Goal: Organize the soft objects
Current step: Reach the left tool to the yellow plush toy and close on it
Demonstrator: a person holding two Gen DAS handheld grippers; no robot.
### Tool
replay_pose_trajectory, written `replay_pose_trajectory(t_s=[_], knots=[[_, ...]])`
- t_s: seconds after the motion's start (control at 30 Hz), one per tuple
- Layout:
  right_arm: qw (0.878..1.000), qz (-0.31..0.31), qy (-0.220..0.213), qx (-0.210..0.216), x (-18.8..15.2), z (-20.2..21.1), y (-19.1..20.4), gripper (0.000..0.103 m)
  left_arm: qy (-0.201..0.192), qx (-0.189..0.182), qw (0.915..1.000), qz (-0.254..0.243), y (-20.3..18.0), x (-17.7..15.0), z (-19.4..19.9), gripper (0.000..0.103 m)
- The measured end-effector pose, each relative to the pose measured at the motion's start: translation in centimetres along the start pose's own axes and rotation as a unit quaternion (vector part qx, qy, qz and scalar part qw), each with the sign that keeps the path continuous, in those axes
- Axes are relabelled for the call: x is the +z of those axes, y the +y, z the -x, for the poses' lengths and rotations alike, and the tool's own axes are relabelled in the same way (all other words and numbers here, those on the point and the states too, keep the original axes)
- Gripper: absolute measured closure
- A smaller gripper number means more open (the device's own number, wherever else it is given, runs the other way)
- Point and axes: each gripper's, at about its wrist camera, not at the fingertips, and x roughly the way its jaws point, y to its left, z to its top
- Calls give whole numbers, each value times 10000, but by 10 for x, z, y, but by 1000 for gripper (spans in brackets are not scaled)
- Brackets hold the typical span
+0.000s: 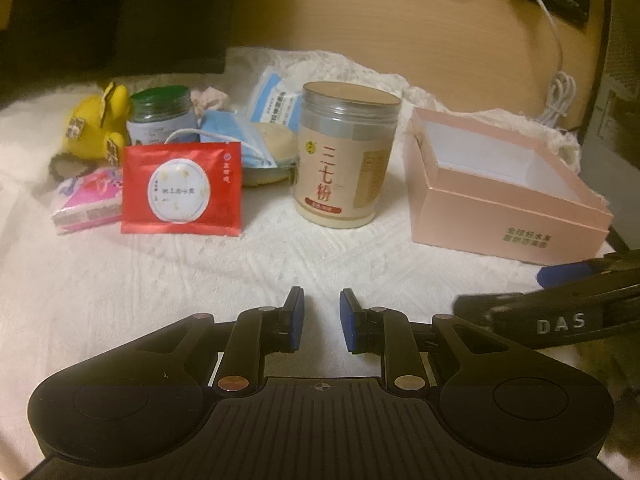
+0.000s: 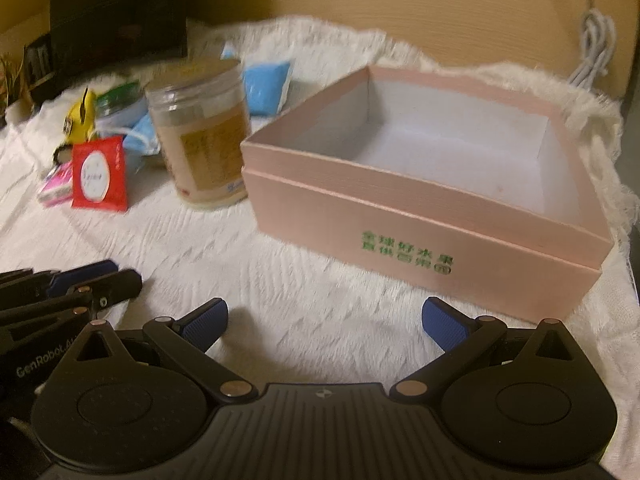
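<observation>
The left claw (image 1: 322,320) hung low over the white fuzzy cloth (image 1: 160,288) with only a narrow gap between its blue pads, and it held nothing. The right claw (image 2: 324,324) was spread wide and held nothing too. It sat just to the right of the left one, near the front wall of the pink box (image 2: 424,216).

The pink box stood on the right side of the cloth. It had no lid on, and only its white bottom showed inside.

A tall tan jar (image 1: 348,156) stood just left of the box. Left of the jar lay a red packet (image 1: 182,188), leaning on the things behind it. A pink packet (image 1: 88,204) lay touching its left side. Behind them sat a yellow plush toy (image 1: 96,124), a small green-lid jar (image 1: 162,114) and a blue face mask (image 1: 230,130). A pack of blue masks (image 1: 274,98) was farther back.

A white cable (image 1: 560,96) lay far to the right.
</observation>
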Motion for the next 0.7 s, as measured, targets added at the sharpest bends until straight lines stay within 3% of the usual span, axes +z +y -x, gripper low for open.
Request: replay_pose_trajectory(t_s=[0.07,0.17,0.33,0.43,0.57,0.7], knots=[[9997,131,192,-96,0,0,4,0,76,-95,9999,89,14,8,5,80],[9989,214,410,-54,4,-1,7,0,-126,-203,9996,142,51,29,19,79],[9957,-69,914,-157,17,0,11,1,-542,120,9984,65,142,88,24,79],[9980,-93,505,-372,27,22,30,3,-561,167,9977,330,202,132,12,79],[9996,-208,-114,-125,46,52,58,3,-49,-533,9928,1075,273,181,-28,79],[9978,-586,-159,250,60,57,78,3,564,-976,9787,1715,320,200,-66,79]])
